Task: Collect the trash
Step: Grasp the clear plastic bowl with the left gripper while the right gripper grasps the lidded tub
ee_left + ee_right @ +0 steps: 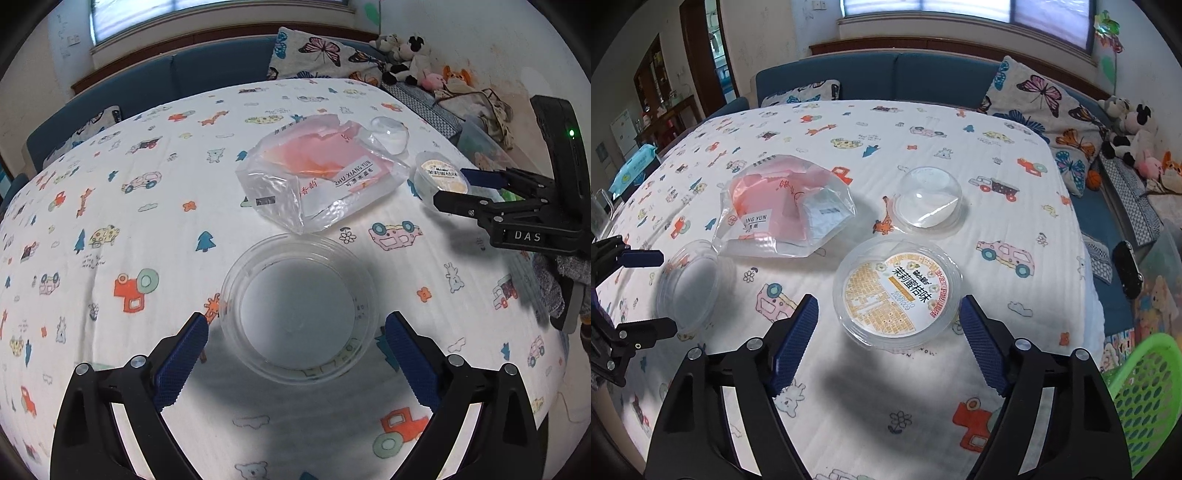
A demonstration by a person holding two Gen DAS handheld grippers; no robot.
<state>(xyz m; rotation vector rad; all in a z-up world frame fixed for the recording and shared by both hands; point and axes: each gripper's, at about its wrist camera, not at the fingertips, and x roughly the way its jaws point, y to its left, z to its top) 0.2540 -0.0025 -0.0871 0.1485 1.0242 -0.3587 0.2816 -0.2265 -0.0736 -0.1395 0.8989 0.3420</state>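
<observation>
Two round clear plastic tubs (299, 310) (897, 291) beside crinkled bag (783, 210).

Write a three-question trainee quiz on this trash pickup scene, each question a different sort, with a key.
1. True or false: the right gripper is clamped shut on the labelled cup.
2. Which item lies between the left gripper fingers? A) plastic bag B) clear empty cup C) dome lid
3. Fill in: the green basket sits at the table's ____ edge in the right wrist view.

Key: 1 false, its pads stand apart from the cup; 2 B; 3 right.
</observation>
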